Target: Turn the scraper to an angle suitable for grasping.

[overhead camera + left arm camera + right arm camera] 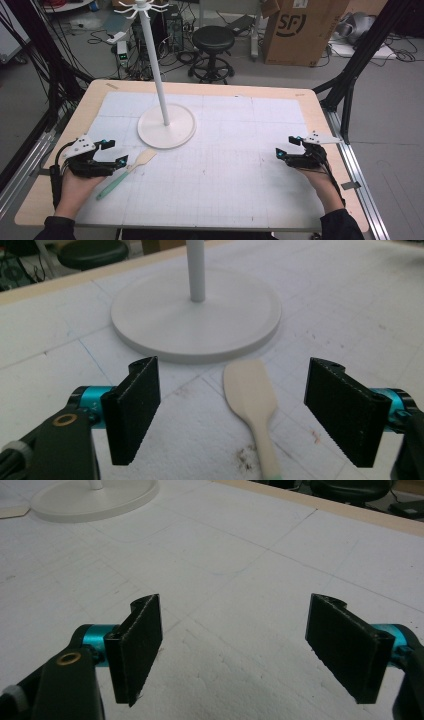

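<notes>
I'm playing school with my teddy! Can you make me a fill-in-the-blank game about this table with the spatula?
1. The spatula has a ____ handle.
2. The left gripper has its jaws ____.
3. The white stand has a base shaped like a ____.
4. The spatula lies nearest the ____ gripper.

Missing words: green, open, circle, left

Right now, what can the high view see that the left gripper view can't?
The high view alone takes in the stand's tall pole up to its hooks, the spatula's green handle, the right claw, the cardboard box and both hands. The left gripper view alone gives the left claw's black textured pads close up, spread wide. Both share the stand's round base, the pale spatula blade and the white mat.
</notes>
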### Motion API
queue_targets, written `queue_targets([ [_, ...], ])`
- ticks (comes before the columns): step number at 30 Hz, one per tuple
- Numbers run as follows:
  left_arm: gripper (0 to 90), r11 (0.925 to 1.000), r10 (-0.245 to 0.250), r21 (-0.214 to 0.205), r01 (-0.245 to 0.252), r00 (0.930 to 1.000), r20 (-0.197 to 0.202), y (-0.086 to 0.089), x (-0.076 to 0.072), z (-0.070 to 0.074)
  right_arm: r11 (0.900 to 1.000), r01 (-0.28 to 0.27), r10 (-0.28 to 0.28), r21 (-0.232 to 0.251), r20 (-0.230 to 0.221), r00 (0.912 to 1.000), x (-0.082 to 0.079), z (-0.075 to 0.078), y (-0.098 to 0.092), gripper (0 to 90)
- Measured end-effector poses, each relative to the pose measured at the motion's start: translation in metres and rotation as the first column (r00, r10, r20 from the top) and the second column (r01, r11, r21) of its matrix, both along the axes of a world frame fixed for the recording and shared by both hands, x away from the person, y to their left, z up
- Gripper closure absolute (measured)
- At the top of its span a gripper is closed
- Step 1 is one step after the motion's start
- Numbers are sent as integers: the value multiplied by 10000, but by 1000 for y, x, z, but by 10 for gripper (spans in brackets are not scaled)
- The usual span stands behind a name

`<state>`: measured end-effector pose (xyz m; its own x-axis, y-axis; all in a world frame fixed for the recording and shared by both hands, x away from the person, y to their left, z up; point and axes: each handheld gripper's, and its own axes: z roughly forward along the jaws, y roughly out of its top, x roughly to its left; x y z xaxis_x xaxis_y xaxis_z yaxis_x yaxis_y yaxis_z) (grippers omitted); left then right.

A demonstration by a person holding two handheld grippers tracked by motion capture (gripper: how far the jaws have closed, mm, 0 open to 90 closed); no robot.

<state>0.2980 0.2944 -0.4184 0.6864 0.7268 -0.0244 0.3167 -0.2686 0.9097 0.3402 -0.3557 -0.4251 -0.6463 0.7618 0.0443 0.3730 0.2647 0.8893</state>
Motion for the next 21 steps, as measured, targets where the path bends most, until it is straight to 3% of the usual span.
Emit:
queue_targets([
  [9,322,9969,-281,711,342,9960,-848,-11,0,-11,9999,-61,60,-118,-8,10000,0,-1,1,218],
  [12,419,9924,-303,1162,417,9947,-984,-17,-2,-14,9999,-63,62,-116,-17,10000,0,-1,2,218],
  [16,480,9877,-267,1498,451,9921,-1230,-24,-3,-17,9999,-30,29,-98,-73,10000,0,-1,2,219],
  [21,599,9733,-226,2223,578,9873,-1575,-32,-3,-22,9999,-30,29,-107,-73,10000,0,-1,1,218],
])
